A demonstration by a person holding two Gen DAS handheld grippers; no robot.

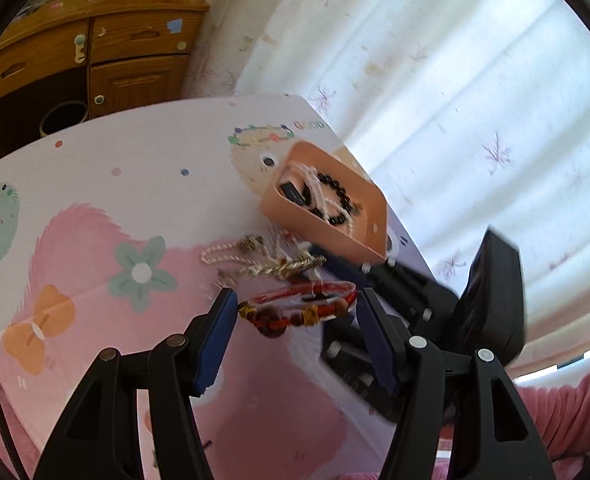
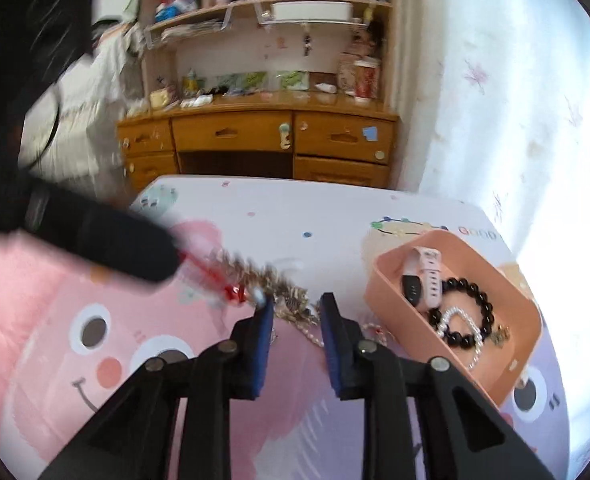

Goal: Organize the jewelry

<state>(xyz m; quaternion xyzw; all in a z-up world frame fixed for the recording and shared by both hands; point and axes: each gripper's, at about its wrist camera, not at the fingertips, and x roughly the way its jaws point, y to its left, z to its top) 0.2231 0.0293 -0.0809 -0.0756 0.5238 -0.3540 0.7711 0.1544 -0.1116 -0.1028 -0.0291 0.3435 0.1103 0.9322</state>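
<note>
A peach tray (image 1: 349, 236) (image 2: 391, 276) sits at the table's right side. It holds a pink watch (image 2: 429, 276), a black bead bracelet (image 2: 475, 308) and a pearl bracelet (image 2: 455, 320). My left gripper (image 1: 297, 312) has its jaws set wide around a red cord bracelet (image 1: 303, 306), which spans the gap between the pads and hangs above the table. Gold and pearl chains (image 1: 263, 260) (image 2: 291, 300) lie left of the tray. My right gripper (image 2: 297, 312) is open over those chains. The left gripper shows blurred in the right wrist view (image 2: 95, 236).
The table (image 1: 95, 200) (image 2: 295, 208) has a pink cartoon cover. A wooden desk with drawers (image 2: 263, 136) and cluttered shelves stands behind it. A white curtain (image 1: 455, 80) hangs at the right. The right gripper's body (image 1: 491, 300) is close beside my left gripper.
</note>
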